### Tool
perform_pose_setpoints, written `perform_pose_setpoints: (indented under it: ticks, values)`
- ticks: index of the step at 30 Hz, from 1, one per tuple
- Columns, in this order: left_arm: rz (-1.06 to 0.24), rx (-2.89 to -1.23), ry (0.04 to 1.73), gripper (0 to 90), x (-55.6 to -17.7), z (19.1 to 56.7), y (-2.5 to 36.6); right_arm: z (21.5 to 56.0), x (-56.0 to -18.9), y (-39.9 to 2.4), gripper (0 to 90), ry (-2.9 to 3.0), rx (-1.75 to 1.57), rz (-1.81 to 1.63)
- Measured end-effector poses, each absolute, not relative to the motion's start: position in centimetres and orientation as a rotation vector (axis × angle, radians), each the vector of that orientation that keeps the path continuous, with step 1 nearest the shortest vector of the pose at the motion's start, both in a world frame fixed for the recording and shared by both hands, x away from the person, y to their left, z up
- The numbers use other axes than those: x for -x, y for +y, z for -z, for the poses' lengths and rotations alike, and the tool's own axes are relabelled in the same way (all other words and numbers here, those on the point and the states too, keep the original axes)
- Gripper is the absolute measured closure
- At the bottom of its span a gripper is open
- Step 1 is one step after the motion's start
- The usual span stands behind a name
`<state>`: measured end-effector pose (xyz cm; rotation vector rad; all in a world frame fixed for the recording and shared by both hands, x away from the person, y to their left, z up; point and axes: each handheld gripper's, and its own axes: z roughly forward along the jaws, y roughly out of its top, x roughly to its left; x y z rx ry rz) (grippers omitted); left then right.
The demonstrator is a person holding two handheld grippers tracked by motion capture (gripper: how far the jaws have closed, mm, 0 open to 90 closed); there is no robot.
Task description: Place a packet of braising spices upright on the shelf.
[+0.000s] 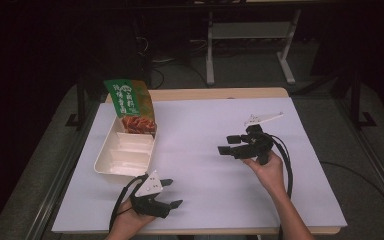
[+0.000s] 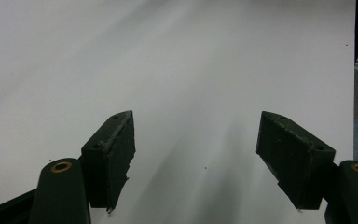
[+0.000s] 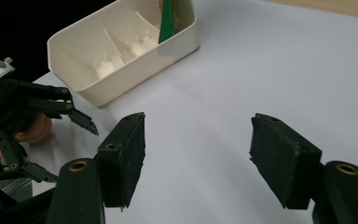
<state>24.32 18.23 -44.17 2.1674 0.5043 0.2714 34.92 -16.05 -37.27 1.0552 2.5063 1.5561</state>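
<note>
1. Left gripper (image 1: 169,194), lower left of high view: jaws wide, empty, low over the white sheet (image 1: 205,175).
2. Right gripper (image 1: 232,144), centre right: wide, empty, raised, probably idle.
3. Tray (image 1: 105,162), upper left: green packet (image 1: 130,100) propped upright in its far compartment.

white sheet (image 1: 205,165) covering a wooden table (image 1: 215,93); cream compartment tray (image 1: 125,155) at left of sheet; green snack packet (image 1: 132,105) standing in its far compartment; white frame legs (image 1: 285,60) beyond the table
</note>
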Motion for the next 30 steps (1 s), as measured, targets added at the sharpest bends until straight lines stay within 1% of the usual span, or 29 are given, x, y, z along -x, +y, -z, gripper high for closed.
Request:
perform_pose_setpoints:
  ticks: [30]
  values:
    - [-0.266, -2.164, 0.516, 26.4, -24.3, 44.2, 18.2, 40.3, -30.8, -20.3, 34.1, 2.500, -1.142, -1.519]
